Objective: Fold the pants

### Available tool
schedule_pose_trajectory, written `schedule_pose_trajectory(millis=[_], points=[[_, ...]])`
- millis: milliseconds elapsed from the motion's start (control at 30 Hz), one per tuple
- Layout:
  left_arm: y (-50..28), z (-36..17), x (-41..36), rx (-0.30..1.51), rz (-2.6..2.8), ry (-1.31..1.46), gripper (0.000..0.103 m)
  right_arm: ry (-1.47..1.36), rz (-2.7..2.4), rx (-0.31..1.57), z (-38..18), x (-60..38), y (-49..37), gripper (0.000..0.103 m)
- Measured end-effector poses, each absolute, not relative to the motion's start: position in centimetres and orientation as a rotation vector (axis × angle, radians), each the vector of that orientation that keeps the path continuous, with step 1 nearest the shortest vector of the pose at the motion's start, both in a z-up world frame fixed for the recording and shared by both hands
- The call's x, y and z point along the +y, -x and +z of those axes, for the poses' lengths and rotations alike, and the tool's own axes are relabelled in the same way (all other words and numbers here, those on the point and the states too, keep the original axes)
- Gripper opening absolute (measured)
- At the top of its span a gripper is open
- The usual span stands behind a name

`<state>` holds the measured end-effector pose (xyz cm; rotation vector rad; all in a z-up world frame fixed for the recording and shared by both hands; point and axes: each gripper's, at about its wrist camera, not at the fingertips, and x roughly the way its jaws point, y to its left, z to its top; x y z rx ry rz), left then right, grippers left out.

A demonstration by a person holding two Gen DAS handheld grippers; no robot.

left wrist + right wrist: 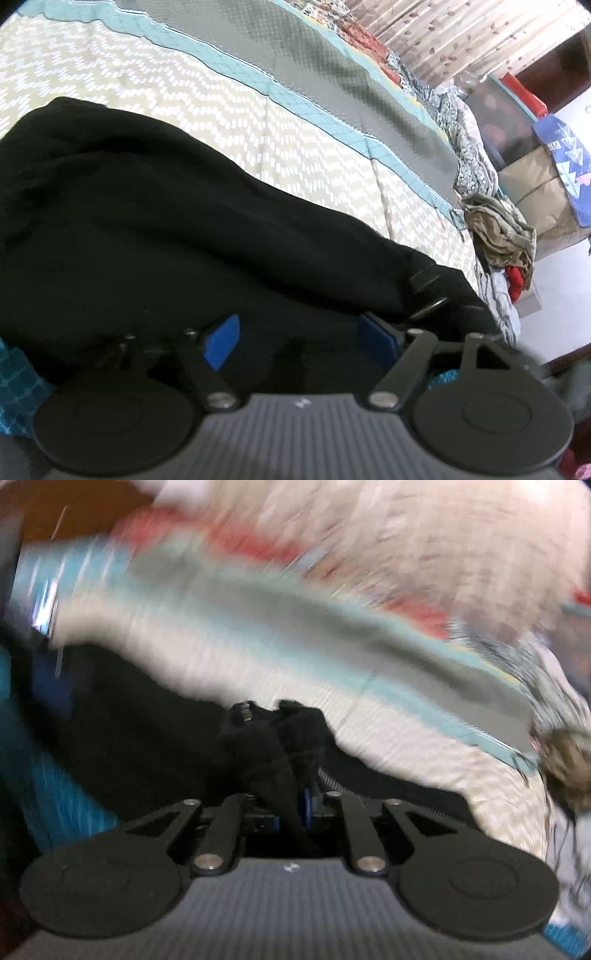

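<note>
Black pants [166,229] spread on bedspread [303,155]. Left gripper [299,339] jaws wide apart, empty, over pants. Right gripper [291,805] pinched on pants bunch. Clothes heap [498,236] at 3 o'clock; right view blurred.

Both the left gripper [295,339] and the right gripper [291,805] show ribbed grey housings, black round discs, black linkage bars with silver screws, and blue pads [221,341].

Bed [129,81]: open cream zigzag cover beyond the black pants [147,221], passable up to the grey-teal band. Far right edge blocked by a heap of clothes [498,236] and stacked boxes [532,192]. Right wrist view blurred; pants fabric bunched [273,746] directly ahead.
</note>
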<state>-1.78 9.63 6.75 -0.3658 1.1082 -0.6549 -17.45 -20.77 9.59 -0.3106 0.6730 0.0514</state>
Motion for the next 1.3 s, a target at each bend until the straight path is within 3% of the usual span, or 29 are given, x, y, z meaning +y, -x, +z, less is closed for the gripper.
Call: schedule_pose_trajectory(millis=[33, 133, 233, 467, 600, 700, 933, 1200, 1300], points=[[1.8, 6.9, 10.0, 1.102, -0.653, 0.371, 0.074, 0.396, 0.064, 0.757, 7.3, -19.2, 16.9, 0.022], [2.4, 8.1, 12.2, 1.044, -0.639, 0.379, 0.078, 0.499, 0.042, 0.723, 6.7, -17.3, 17.7, 0.027], [2.8, 8.9, 15.3, 0.991, -0.603, 0.42, 0.081, 0.338, 0.106, 0.716, 9.7, -19.0, 18.4, 0.05], [2.1, 8.4, 21.3, 0.951, -0.453, 0.554, 0.082, 0.0, 0.197, 0.609, 14.5, -21.1, 18.8, 0.044], [2.0, 8.5, 23.2, 0.922, -0.415, 0.594, 0.082, -0.096, 0.198, 0.646, 12.1, -20.5, 16.2, 0.04], [2.2, 8.4, 24.1, 0.913, -0.39, 0.595, 0.082, -0.041, 0.093, 0.772, 6.6, -19.1, 14.6, 0.052], [2.1, 6.7, 26.7, 0.934, -0.337, 0.641, 0.083, -0.008, 0.068, 0.723, 9.3, -17.2, 15.7, 0.05], [1.8, 4.2, 27.0, 0.961, -0.372, 0.739, 0.101, -0.202, 0.205, 0.673, 11.5, -17.5, 13.7, 0.048], [0.9, 2.6, 27.0, 0.982, -0.382, 0.807, 0.102, -0.265, 0.292, 0.715, 11.4, -15.2, 11.0, 0.035]])
